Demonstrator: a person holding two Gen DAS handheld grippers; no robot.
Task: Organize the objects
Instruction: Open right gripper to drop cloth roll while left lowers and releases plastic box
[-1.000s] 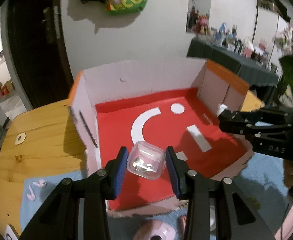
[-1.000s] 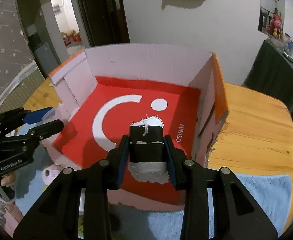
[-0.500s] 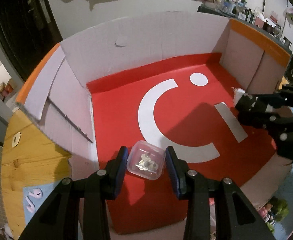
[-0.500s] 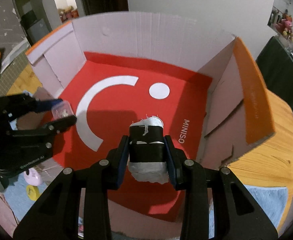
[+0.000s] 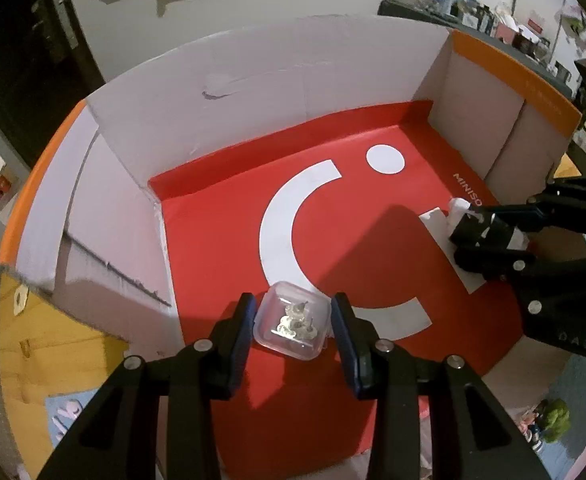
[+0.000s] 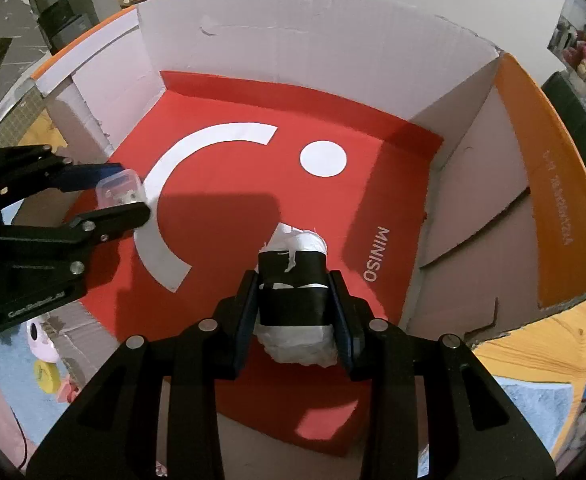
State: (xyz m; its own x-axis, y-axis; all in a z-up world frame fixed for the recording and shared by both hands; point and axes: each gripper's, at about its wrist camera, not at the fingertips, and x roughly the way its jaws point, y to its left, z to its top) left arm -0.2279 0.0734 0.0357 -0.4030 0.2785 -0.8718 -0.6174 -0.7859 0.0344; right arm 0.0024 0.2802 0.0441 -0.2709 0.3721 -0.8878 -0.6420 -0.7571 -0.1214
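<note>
- The left tongs (image 5: 291, 322) are clenched on a small clear plastic case (image 5: 291, 323), a blue pad pressing on each side of it; small pale bits lie inside the case.
- Seen from the right wrist, the same left tongs (image 6: 123, 194) carry the clear case (image 6: 119, 192) over the left part of the box floor, near the box's left wall.
- The right tongs (image 6: 293, 300) are clenched on a white bundle wrapped in black tape (image 6: 293, 292); crumpled white ends stick out beyond the tape at both ends.
- From the left wrist the right tongs (image 5: 489, 236) come in from the right side, with the taped bundle (image 5: 459, 210) showing white at their tips, close to the box's right wall.
- Both loads hang inside an open cardboard box (image 5: 253, 80) with pale walls and orange rims; its red floor (image 6: 233, 184) bears a white arc, a white dot and the word MINISO.
- The box stands on a wooden tabletop (image 5: 53, 360), toward its far edge; whether either load touches the floor cannot be told.
- A blue mat (image 6: 533, 396) lies on the tabletop by the box's near right corner.
</note>
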